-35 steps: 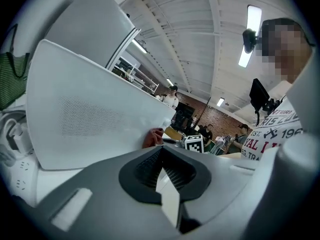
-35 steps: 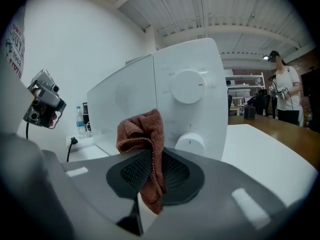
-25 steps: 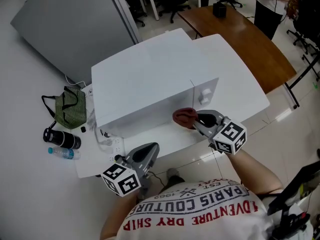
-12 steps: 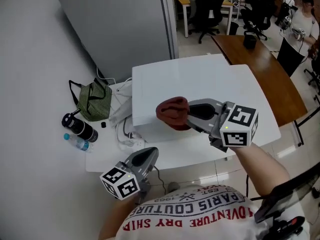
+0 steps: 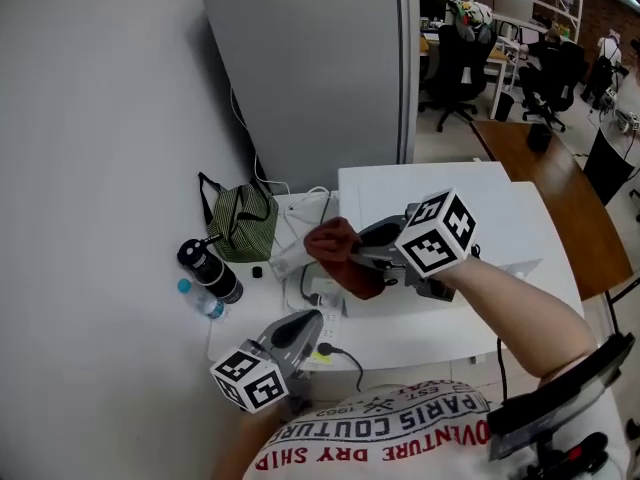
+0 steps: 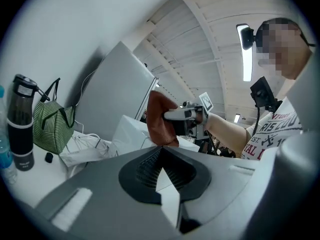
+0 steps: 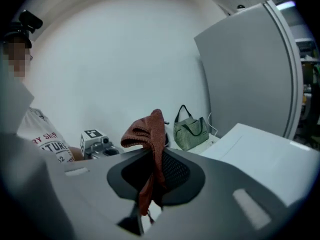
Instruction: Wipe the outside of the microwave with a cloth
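Observation:
The white microwave (image 5: 470,213) stands on a white table (image 5: 400,343). My right gripper (image 5: 352,255) is shut on a red-brown cloth (image 5: 333,255) and holds it in the air by the microwave's left end, above the cables. In the right gripper view the cloth (image 7: 150,131) bunches above the jaws and hangs down between them, with the microwave top (image 7: 265,159) to the right. My left gripper (image 5: 297,330) is low at the table's front edge, jaws together and empty. The left gripper view looks up at the cloth (image 6: 160,121).
A green striped bag (image 5: 243,223), a black flask (image 5: 208,270) and a small water bottle (image 5: 200,300) sit left of the microwave. White cables and a power strip (image 5: 318,293) lie beside it. A tall grey cabinet (image 5: 320,78) stands behind; a brown desk (image 5: 560,198) is at the right.
My right gripper has carried the cloth from the microwave's front up and round to its left end. The head view has swung left. The left gripper stayed low at the table's edge.

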A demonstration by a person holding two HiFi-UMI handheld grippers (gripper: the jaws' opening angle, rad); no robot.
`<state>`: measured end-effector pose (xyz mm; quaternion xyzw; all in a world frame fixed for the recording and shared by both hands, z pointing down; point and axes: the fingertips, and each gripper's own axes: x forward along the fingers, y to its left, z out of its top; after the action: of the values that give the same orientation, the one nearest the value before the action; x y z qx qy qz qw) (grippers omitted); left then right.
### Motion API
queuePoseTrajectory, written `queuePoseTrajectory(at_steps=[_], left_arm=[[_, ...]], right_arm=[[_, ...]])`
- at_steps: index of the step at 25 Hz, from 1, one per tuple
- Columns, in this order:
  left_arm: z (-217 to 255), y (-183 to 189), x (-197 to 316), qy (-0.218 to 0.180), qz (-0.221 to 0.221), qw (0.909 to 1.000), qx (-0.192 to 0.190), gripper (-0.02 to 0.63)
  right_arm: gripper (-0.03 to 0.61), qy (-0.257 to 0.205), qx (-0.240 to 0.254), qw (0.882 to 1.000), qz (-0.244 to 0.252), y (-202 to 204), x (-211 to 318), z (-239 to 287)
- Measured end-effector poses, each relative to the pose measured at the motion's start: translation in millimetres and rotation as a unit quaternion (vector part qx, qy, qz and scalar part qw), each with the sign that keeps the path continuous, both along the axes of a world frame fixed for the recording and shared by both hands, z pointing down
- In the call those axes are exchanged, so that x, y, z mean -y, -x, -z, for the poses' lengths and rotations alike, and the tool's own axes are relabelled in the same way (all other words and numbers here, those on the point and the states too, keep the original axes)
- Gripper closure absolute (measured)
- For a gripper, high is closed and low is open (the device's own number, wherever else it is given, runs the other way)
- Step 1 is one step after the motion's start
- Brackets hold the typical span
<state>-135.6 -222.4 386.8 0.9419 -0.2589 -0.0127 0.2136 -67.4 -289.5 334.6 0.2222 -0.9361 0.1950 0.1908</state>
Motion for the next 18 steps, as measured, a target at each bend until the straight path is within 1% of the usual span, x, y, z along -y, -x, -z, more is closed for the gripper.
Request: queuePoseTrajectory(at_steps=[2,5,10,13,18], left_arm=[[3,8,7,-0.005,0.003,0.9999,-0.009,0.609],[6,17,15,-0.011,0.002,0.9996,-0.026,0.609],[14,17,20,-0.020,-0.013,0.9988,-0.044,0.609],[19,12,19,-0.029,-0.026,0.9978,-0.054,0.609],[28,-14,18,-0.038,-0.057,0.9959,-0.060,0.609]], right_arm=[[0.548,0.012,-0.030,0.999,-0.009,1,12,-9],[0.548,0.042,-0.066,0.997,-0.019,-1,23,-21],[0.546,0.070,-0.136,0.987,-0.044,-21,31,-39],[0.541,0.084,-0.157,0.982,-0.066,-40,35,-44],[0.541,0.105,-0.168,0.974,-0.113,-91,31,-48]])
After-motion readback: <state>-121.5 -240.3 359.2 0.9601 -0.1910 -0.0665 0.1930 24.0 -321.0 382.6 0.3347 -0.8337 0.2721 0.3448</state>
